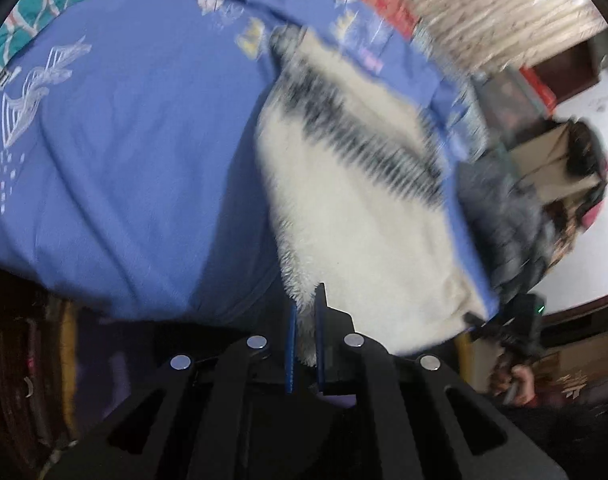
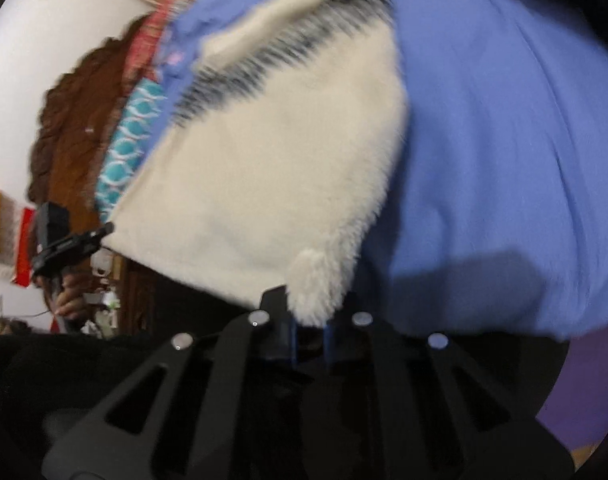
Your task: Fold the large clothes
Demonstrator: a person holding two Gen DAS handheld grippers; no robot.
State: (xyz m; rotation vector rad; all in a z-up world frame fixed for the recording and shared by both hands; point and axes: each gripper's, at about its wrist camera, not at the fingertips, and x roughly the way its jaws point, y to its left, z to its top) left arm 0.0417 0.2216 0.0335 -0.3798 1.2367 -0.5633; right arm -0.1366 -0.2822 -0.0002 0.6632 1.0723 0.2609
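Observation:
A cream fuzzy garment (image 1: 355,216) with a grey-black zigzag band lies stretched over a blue bedsheet (image 1: 144,160). My left gripper (image 1: 305,320) is shut on one near corner of the garment. My right gripper (image 2: 311,320) is shut on the other near corner, a fluffy tuft between its fingers. The garment (image 2: 264,168) hangs taut between the two. The right gripper also shows in the left wrist view (image 1: 479,320), and the left gripper in the right wrist view (image 2: 100,232), each at a garment corner.
The blue sheet (image 2: 503,140) covers the bed. A teal patterned cloth (image 1: 36,4) lies at the bed's far edge. A brown wooden headboard (image 2: 72,128) and white wall (image 2: 44,20) stand behind. Dark clutter (image 1: 543,184) sits beside the bed.

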